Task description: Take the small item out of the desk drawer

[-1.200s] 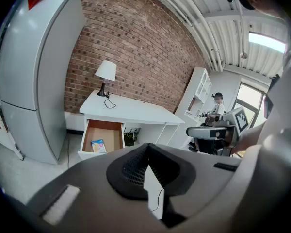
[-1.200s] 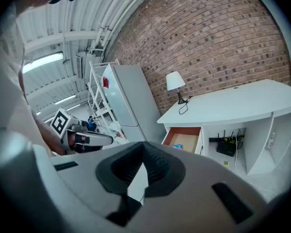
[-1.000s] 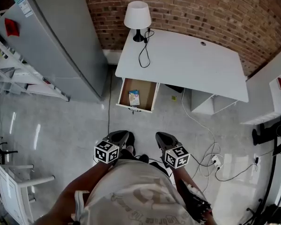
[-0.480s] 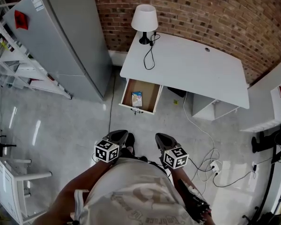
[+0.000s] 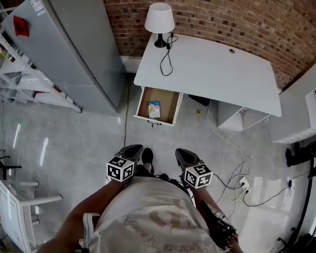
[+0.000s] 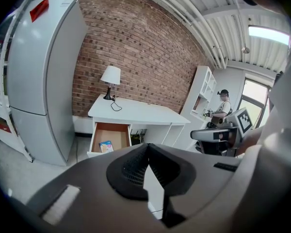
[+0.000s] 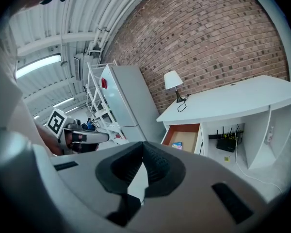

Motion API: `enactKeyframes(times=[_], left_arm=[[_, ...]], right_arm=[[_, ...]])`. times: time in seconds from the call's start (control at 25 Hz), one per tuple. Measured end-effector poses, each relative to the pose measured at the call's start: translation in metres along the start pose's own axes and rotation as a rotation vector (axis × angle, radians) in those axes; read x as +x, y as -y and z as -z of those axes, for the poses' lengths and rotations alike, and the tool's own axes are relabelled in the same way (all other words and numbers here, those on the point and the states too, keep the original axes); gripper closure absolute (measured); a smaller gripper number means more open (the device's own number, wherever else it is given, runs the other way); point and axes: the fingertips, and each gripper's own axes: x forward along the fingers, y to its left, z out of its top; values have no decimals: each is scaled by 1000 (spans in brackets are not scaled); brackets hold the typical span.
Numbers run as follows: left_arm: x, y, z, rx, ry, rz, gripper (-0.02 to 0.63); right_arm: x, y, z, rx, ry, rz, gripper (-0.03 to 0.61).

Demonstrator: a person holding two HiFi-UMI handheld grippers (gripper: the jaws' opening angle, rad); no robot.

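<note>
Left gripper [image 5: 134, 152] and right gripper [image 5: 183, 155], jaws together.

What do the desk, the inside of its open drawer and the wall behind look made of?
Desk: probably painted or laminated board; smooth, matt white top. Drawer inside: seemingly bare wood or fibreboard; flat brown. Wall: brick; red-brown blocks with pale mortar lines.

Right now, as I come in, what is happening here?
A person stands some way back from the white desk, with a gripper in each hand. The left gripper and the right gripper are both shut and hold nothing. The drawer under the desk's left end is pulled open, and the small item lies flat inside it, untouched. Neither gripper has reached the drawer yet.
</note>
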Motion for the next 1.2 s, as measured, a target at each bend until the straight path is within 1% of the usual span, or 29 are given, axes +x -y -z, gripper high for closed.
enactKeyframes(times=[0.28, 0.48, 0.76, 0.96, 1.2], left_arm=[[4, -7, 3, -12, -10, 5, 607], [15, -19, -2, -8, -20, 36, 607], [25, -56, -20, -4, -32, 62, 607], [31, -90, -35, -5, -42, 88, 607], [39, -125, -47, -13, -45, 114, 607]], right_arm=[[3, 0, 1, 13, -1, 18, 574], [12, 4, 1, 26, -12, 50, 574], [47, 4, -15, 35, -16, 95, 572], [78, 6, -31, 37, -21, 149, 573], [109, 1, -41, 44, -39, 189, 572]])
